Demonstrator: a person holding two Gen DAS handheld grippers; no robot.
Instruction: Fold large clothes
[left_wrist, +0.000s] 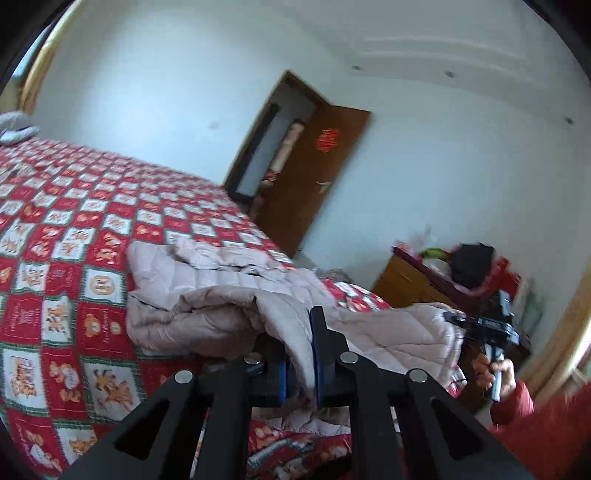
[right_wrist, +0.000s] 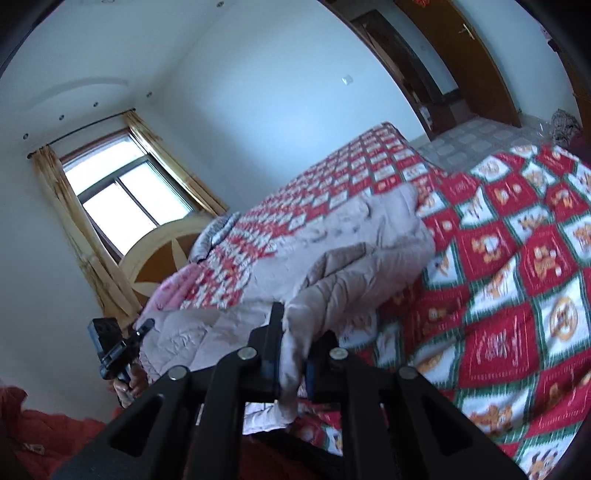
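A large beige quilted jacket (left_wrist: 207, 295) lies partly on a bed, its near edge lifted off the cover. My left gripper (left_wrist: 301, 354) is shut on a fold of that edge, the cloth pinched between its blue pads. My right gripper (right_wrist: 291, 354) is shut on another part of the same jacket (right_wrist: 354, 251), with cloth hanging down between its fingers. Each gripper shows in the other's view: the right gripper (left_wrist: 452, 317) at the jacket's right end, held by a hand in a red sleeve, and the left gripper (right_wrist: 146, 326) at its left end.
The bed carries a red, white and green checked cover (left_wrist: 74, 229) with cartoon prints. An open brown door (left_wrist: 314, 177) stands beyond the bed's far corner. A wooden cabinet (left_wrist: 406, 280) with clutter is at the right. A curtained window (right_wrist: 122, 195) and a headboard (right_wrist: 159, 266) are behind the bed.
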